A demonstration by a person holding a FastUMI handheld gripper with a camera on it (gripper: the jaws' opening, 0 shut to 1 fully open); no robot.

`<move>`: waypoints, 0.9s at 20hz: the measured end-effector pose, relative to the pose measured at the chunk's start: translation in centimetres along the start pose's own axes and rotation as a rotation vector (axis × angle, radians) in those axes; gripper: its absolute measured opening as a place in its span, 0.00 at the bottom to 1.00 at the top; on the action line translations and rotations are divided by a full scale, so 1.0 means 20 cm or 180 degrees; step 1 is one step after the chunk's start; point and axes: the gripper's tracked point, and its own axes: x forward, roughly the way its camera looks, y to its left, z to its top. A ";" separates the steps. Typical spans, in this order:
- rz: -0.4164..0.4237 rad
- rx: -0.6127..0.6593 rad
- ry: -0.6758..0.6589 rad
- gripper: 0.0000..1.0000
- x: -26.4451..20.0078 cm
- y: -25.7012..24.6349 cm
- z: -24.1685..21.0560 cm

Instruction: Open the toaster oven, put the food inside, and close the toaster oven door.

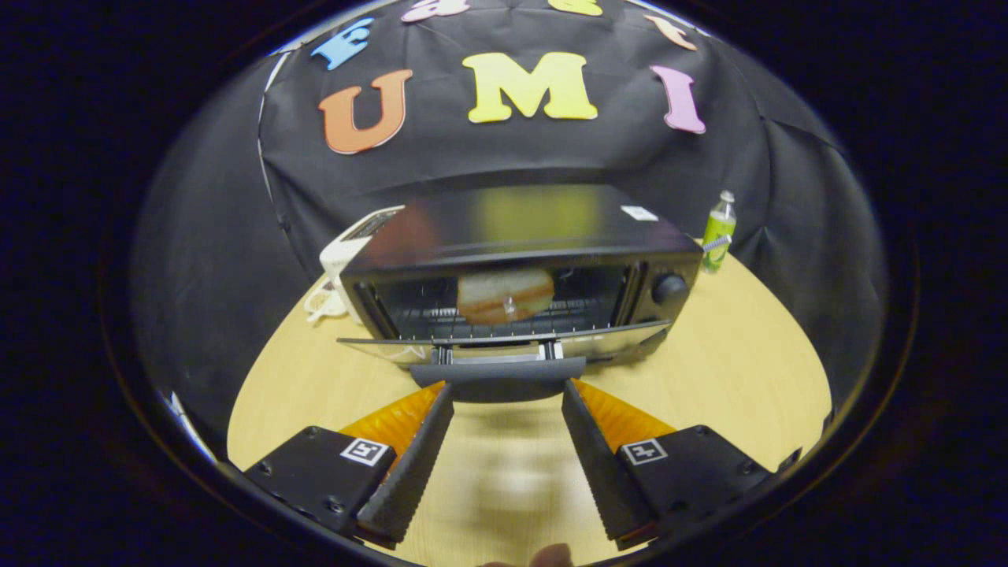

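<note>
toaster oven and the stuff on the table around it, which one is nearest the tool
The toaster oven: its lowered door handle sits just ahead of the open tool. The green bottle and white appliance stand farther back.

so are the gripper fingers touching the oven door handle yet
Cannot tell. In the gripper view the open fingers reach right up to the door handle, with no plain gap or contact visible.
</note>
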 end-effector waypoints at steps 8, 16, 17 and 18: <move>0.0039 -0.0045 -0.0757 0.92 -0.38 0.06 0.60; 0.0080 -0.0240 -0.1406 0.94 -1.02 0.12 0.89; 0.0074 -0.0238 -0.1461 0.94 -1.09 0.12 0.88; 0.0076 -0.0209 -0.1506 0.95 -1.15 0.12 0.87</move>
